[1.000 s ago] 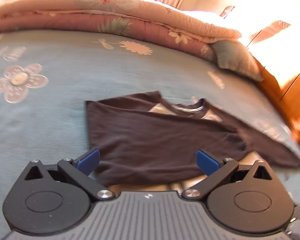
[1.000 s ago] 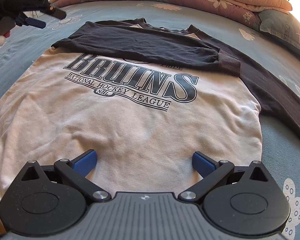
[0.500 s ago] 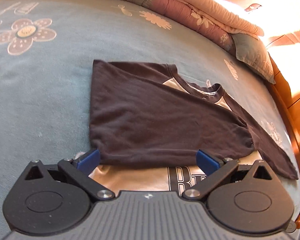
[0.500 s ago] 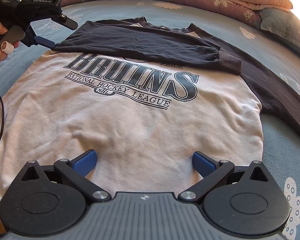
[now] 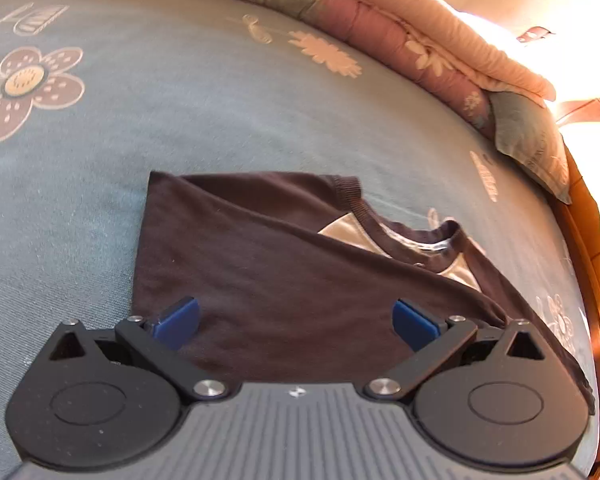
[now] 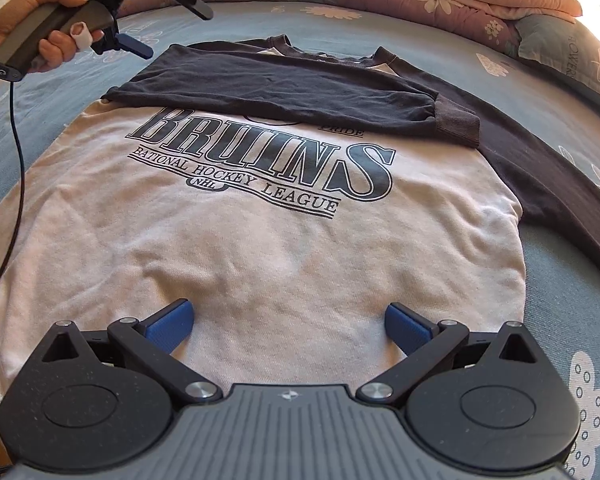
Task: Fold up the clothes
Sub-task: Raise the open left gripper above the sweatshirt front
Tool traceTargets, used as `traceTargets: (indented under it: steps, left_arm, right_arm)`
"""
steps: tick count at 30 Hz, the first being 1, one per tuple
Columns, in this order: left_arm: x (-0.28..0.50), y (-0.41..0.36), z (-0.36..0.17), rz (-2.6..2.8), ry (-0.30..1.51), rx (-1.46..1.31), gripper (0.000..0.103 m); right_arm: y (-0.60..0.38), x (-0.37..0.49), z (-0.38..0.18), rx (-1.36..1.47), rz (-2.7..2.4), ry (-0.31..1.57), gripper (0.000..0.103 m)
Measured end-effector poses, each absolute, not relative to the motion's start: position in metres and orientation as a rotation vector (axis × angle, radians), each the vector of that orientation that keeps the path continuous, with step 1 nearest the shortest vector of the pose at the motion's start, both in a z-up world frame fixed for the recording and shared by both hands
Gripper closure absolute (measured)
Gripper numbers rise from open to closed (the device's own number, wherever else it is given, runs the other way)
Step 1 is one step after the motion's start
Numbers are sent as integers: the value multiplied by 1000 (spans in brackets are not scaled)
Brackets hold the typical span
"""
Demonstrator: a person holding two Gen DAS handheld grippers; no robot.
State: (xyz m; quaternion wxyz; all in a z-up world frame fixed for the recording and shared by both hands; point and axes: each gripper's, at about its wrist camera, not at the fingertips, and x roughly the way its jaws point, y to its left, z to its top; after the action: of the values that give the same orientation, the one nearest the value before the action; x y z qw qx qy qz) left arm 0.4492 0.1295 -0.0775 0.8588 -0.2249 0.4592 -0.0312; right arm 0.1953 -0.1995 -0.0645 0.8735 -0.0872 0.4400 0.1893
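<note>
Sweatshirt point(image 6: 260, 232): cream body, dark sleeves, "BRUINS" print; flat on the bed ahead of the right gripper point(image 6: 287, 326).
Folded sleeve point(image 6: 300, 92): lies across the chest above the print, cuff to the right.
Other sleeve point(image 6: 552, 192): stretched out to the right, unfolded.
Right gripper: jaws wide apart, empty, over the lower body.
Left gripper point(image 5: 296, 322): spread wide, holding nothing, over the dark folded sleeve; a hand point(image 6: 40, 36) holds it.
Bedsheet point(image 5: 180, 100): blue-grey, flower print.
Quilt point(image 5: 380, 20): pink, bunched along the far edge, pillow point(image 5: 532, 140) beside it.
</note>
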Motion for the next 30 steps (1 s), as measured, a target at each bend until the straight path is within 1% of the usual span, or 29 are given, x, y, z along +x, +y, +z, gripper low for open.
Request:
traceTargets:
  steps: [3, 7, 10, 14, 17, 20, 25, 30]
  left_arm:
    - [455, 132, -98, -41, 980, -488, 1]
    - [455, 128, -89, 15, 983, -408, 1]
    - [443, 122, -68, -1, 980, -360, 1]
    - [403, 106, -18, -96, 945, -316, 1]
    - [369, 89, 11, -152, 963, -284, 1]
    - [332, 69, 23, -213, 967, -245, 1]
    - [287, 40, -15, -225, 1014, -151, 1]
    - [252, 39, -69, -206, 1059, -169, 1]
  right_arm:
    - [-199, 196, -64, -187, 399, 921, 0]
    - [-199, 196, -64, -189, 399, 922, 0]
    - [-199, 195, -64, -187, 398, 917, 0]
    - [-200, 194, -65, -184, 397, 911, 0]
    - [-200, 193, -65, -182, 397, 906, 0]
    - [-200, 192, -66, -180, 396, 901, 0]
    - [-201, 191, -66, -177, 395, 893, 0]
    - [-203, 189, -67, -176, 405, 879, 0]
